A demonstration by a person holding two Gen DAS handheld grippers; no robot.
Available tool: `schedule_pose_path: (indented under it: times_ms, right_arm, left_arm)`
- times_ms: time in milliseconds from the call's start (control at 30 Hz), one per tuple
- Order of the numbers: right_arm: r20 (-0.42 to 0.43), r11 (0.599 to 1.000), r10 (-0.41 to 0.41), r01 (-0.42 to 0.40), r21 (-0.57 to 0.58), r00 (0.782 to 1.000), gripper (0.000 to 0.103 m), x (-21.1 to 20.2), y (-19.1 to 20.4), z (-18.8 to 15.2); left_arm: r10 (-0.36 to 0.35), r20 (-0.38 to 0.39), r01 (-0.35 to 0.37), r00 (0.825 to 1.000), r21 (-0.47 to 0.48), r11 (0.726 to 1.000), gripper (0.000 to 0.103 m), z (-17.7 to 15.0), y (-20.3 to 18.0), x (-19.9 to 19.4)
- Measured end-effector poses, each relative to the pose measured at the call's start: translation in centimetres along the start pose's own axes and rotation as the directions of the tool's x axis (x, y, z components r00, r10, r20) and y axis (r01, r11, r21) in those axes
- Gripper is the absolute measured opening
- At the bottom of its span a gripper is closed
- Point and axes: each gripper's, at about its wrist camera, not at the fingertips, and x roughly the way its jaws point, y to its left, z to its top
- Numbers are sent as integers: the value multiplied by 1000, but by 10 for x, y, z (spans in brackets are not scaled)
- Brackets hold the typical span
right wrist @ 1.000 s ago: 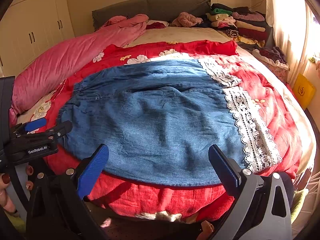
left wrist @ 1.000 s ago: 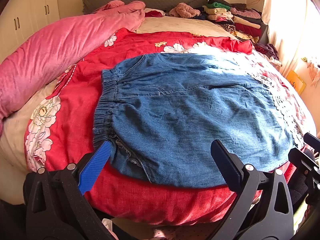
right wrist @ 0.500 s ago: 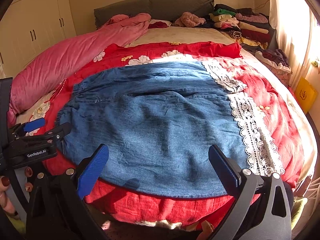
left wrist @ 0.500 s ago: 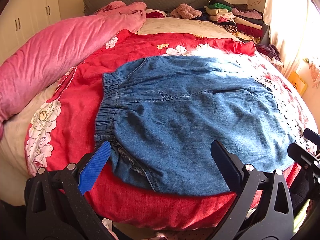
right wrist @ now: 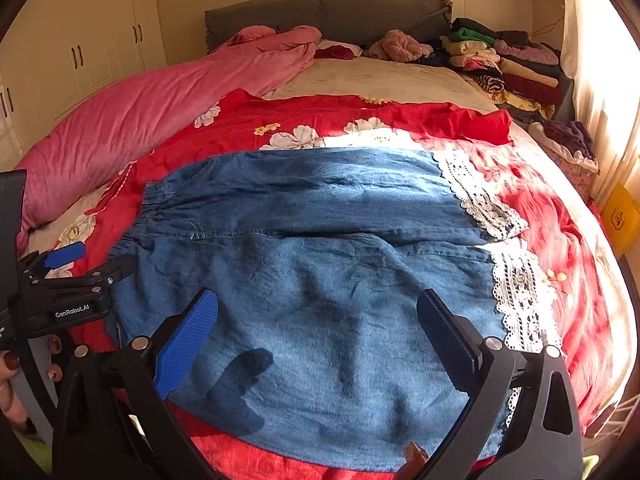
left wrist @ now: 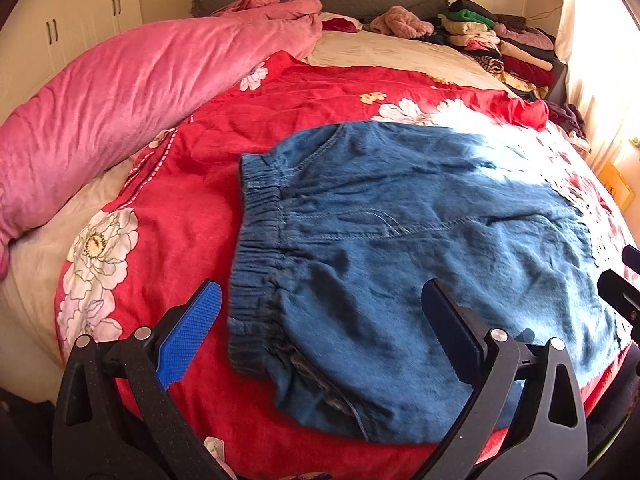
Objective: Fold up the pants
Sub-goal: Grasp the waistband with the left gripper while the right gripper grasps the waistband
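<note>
**Blue denim pants spread flat on a red floral bed cover, both grippers held apart above the near edge**

A pair of blue denim pants [left wrist: 420,248] with a gathered elastic waistband lies flat on a red bed cover [left wrist: 192,216] printed with white flowers. In the left wrist view the waistband sits at 9 o'clock of the garment and the legs run toward 3 o'clock. In the right wrist view the pants [right wrist: 320,264] fill the middle of the frame, and white lace trim [right wrist: 516,292] edges the leg ends at 3 o'clock.

The left gripper [left wrist: 320,328] hovers over the near waistband corner, at 6 o'clock of its own view. Its jaws stand wide apart with nothing between them; one finger carries a blue textured pad. The same gripper [right wrist: 76,264] shows at 9 o'clock in the right wrist view, with a person's hand [right wrist: 16,376] gripping its handle.

The right gripper [right wrist: 318,328] hovers over the near edge of the pant legs, jaws also spread wide and holding nothing. Its shadow falls on the denim just below.

A rolled pink plush blanket [left wrist: 120,92] lies along the bed from 9 to 11 o'clock. A grey padded headboard [right wrist: 328,12] stands at 12 o'clock. Stacks of folded clothes [right wrist: 508,68] sit at 1 o'clock, beside a sunlit curtain.
</note>
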Motion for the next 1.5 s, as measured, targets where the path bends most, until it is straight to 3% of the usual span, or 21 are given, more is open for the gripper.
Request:
schedule_pose_path:
  times_ms: [433, 867, 1200, 1467, 1500]
  right_arm:
    - [-21, 994, 15, -18, -108, 1000, 99, 50, 29, 53]
    - [-75, 985, 87, -97, -146, 993, 99, 115, 34, 109]
    - [-87, 968, 50, -70, -240, 995, 99, 167, 35, 146]
    - [-117, 932, 37, -77, -355, 992, 99, 214, 47, 160]
    - [-124, 924, 32, -76, -374, 992, 99, 219, 50, 160]
  left_arm:
    - [19, -20, -20, 1000, -64, 998, 94, 37, 43, 30]
    - [15, -73, -20, 997, -70, 997, 94, 77, 71, 79]
    - [46, -110, -51, 993, -42, 998, 94, 92, 76, 131]
    - [-15, -113, 11, 993, -36, 999, 94, 97, 76, 145]
    - [-10, -110, 7, 994, -24, 1000, 88, 96, 74, 148]
